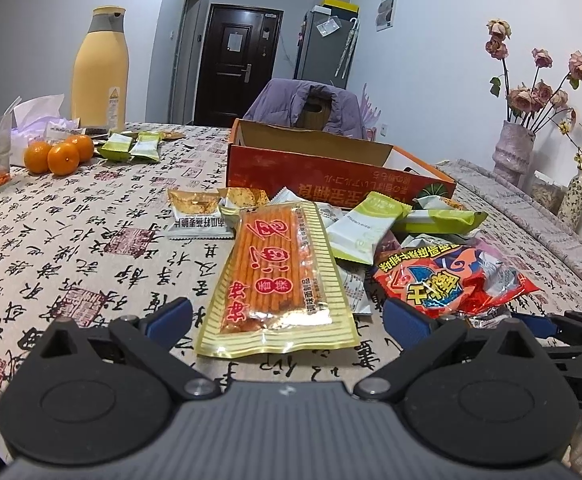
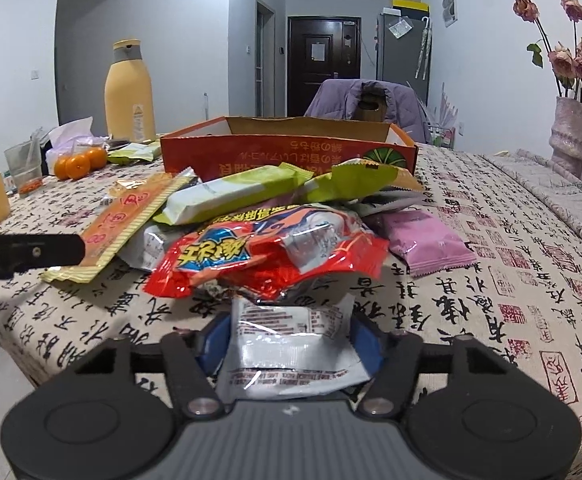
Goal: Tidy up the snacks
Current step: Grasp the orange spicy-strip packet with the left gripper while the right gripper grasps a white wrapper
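Right tongs [image 2: 291, 344] clamp a silver packet [image 2: 291, 356] at the table's [image 2: 491, 280] near edge, under the red bag [image 2: 267, 256]. Left tongs [image 1: 287, 316] gape wide around the striped pack [image 1: 275, 280]. The snack heap lies before the orange box [image 2: 287, 152].

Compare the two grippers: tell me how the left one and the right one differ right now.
The left gripper stands open, its blue pads either side of the striped stick-snack packet without pressing it; the right gripper is shut on a silver-white packet. The left faces a flat packet; the right's lies under the red bag. Both point at the snack pile.
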